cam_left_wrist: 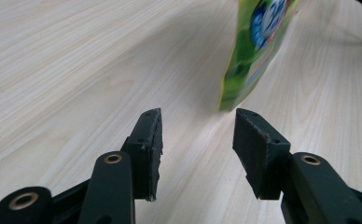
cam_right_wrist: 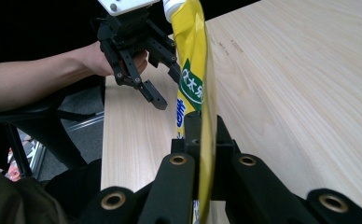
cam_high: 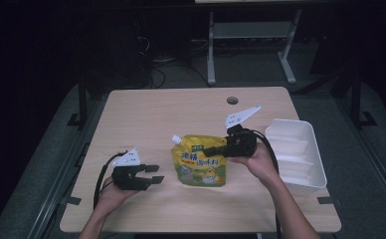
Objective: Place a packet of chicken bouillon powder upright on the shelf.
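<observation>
My right claw (cam_high: 216,149) is clamped on the yellow pouch (cam_high: 199,162), spout far-left; the white bin (cam_high: 300,149) sits right; my left claw (cam_high: 153,174) gapes empty.

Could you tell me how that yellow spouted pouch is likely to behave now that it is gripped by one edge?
The yellow pouch is probably floppy: it looks like thin film, pinched flat by the right gripper. Its glossy skin may be slippery. Hanging from one edge, it may well sway or sag, with the left gripper open and clear of it.
</observation>
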`<control>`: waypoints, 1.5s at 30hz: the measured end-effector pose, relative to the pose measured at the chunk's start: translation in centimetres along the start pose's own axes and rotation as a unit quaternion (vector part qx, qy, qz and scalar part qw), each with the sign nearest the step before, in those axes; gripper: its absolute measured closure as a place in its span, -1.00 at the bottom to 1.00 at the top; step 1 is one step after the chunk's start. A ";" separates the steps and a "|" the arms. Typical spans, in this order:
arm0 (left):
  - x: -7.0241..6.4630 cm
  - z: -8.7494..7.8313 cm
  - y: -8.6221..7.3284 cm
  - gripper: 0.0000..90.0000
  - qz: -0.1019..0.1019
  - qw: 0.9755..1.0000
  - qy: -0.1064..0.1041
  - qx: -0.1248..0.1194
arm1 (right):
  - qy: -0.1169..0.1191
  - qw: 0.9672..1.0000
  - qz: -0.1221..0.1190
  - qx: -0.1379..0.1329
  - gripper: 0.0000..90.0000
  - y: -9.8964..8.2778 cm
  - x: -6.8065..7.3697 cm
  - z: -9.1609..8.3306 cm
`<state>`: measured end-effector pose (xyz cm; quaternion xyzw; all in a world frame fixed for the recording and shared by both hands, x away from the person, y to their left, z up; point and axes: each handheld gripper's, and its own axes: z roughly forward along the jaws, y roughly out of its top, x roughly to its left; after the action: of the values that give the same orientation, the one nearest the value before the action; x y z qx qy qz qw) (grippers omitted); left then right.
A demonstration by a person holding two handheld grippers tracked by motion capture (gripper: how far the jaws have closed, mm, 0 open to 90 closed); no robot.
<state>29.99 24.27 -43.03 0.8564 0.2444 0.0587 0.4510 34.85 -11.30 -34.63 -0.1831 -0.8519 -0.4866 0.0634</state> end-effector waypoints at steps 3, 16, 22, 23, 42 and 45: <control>0.1 0.0 -0.2 0.12 -0.002 1.000 0.005 0.000 | 0.002 1.000 0.000 -0.001 1.00 -0.1 -0.1 -0.8; 0.3 0.0 -0.5 -0.12 -0.007 1.000 0.020 0.008 | -0.006 1.000 -0.008 -0.005 1.00 0.1 -0.5 -4.5; 0.3 0.1 -0.6 -0.19 -0.004 1.000 0.028 0.013 | -0.014 1.000 -0.009 -0.002 1.00 0.2 -0.4 -5.9; 0.3 0.2 -0.6 -0.20 -0.005 1.000 0.027 0.014 | -0.015 1.000 -0.009 -0.003 1.00 0.2 -0.4 -6.1; 0.2 -0.4 -1.0 -0.39 -0.010 0.999 0.045 0.011 | -0.036 0.999 -0.016 -0.012 1.00 1.2 0.4 -9.5; 0.2 -0.4 -1.1 -0.39 -0.011 0.999 0.047 0.011 | -0.039 0.999 -0.016 -0.011 1.00 1.1 0.4 -9.9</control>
<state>29.60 25.19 -43.68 0.8550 0.2748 0.0910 0.4303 34.16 -19.09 -28.50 -0.1890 -0.8509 -0.4897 0.0203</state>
